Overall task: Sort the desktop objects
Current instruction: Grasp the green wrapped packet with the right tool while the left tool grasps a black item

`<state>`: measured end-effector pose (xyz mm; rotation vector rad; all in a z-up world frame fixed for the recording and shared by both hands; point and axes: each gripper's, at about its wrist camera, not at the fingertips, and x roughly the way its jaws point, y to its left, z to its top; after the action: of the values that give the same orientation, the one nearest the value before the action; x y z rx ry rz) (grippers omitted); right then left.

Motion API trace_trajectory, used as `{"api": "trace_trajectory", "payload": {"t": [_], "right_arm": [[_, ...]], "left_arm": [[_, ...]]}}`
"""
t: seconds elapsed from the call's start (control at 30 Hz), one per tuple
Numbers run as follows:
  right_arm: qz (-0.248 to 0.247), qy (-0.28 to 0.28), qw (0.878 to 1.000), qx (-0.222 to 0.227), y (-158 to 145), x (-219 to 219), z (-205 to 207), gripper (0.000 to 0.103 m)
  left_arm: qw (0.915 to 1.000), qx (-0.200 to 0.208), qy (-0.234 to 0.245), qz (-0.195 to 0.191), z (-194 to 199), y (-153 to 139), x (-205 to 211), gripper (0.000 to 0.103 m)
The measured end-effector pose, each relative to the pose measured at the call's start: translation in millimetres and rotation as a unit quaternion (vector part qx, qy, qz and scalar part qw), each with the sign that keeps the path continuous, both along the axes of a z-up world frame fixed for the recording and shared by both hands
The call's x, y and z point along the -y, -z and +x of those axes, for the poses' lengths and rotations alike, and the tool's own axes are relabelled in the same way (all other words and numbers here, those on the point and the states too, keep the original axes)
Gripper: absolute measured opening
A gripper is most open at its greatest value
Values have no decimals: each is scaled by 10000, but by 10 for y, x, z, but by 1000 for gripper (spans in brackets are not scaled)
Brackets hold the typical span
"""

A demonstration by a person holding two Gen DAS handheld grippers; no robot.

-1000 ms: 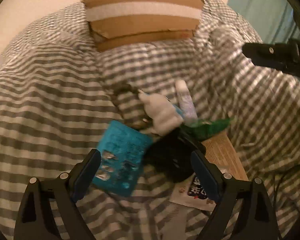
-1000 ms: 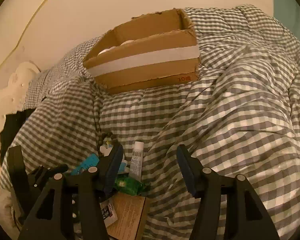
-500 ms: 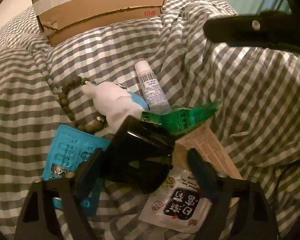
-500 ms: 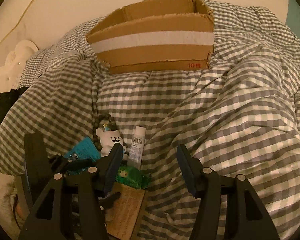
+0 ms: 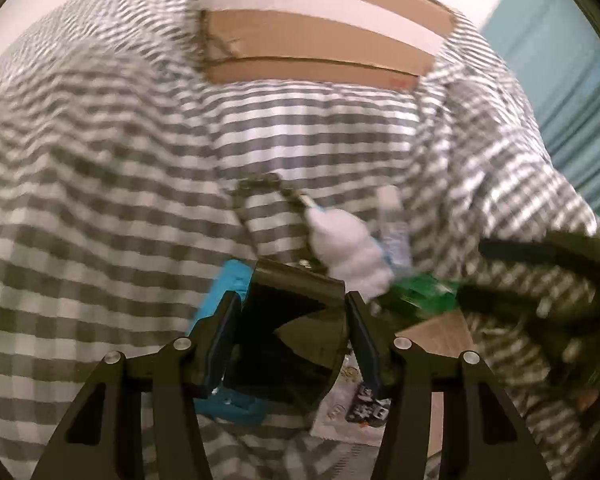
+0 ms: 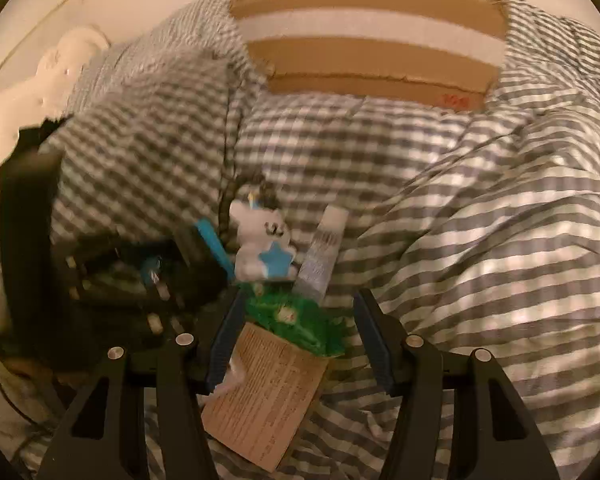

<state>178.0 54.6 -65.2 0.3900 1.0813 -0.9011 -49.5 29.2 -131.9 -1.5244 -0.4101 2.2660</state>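
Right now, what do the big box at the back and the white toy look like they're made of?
The box looks like plain brown corrugated cardboard, matte, with ragged torn top edges and a white tape band. The white toy seems soft plush fabric: rounded, fuzzy outline, with a blue star; blur leaves it uncertain.

Box [image 6: 372, 32] behind pile; toy [image 6: 260, 240] left of tube [image 6: 324, 248], packet [image 6: 296, 316] in front

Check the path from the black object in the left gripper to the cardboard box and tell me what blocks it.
Nothing visible blocks it. The left gripper, whose jaws have just been closing, has the black object between its pads. Between it and the cardboard box lies only rumpled checked bedding. The white plush toy and bead string sit slightly aside.
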Motion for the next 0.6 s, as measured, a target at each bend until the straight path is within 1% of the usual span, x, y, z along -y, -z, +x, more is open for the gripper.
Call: {"api": "trace_trajectory", "payload": {"t": [0.07,0.13,0.2,0.23,0.27,0.3,0.37,0.4,0.47,0.6], "right_arm": [[79,-77,9998,-174,112,3,66,57],[159,-149,9989,-422,270,29,144,57],[327,-181,9975,-608,421,77,204,57],[353,-169,9964,-754,504,103,227,57],[328,-138,9957,-861,547,120,237,50],[290,-85,9950,-953,576,136,235,43],[252,-14,9962,-835,521,133,199,40],[193,10,9969,-759,458,112,177,39],[-10,19,9983,-584,287,37,140,39],[-351,54,9994,-46,-80,-89,65,39]], "left_arm": [[9998,178,-33,14,9,65,-1,55],[9994,272,134,-157,67,132,-69,55],[9989,215,225,-346,82,152,-123,55],[9989,203,244,-358,83,138,-120,51],[9992,204,220,-279,90,123,-96,48],[9994,206,177,-227,96,112,-68,48],[9996,178,133,-152,109,74,-2,47],[9998,164,79,-81,120,42,40,47],[9999,84,85,15,151,-28,99,47],[9996,-204,14,199,201,-273,220,47]]}}
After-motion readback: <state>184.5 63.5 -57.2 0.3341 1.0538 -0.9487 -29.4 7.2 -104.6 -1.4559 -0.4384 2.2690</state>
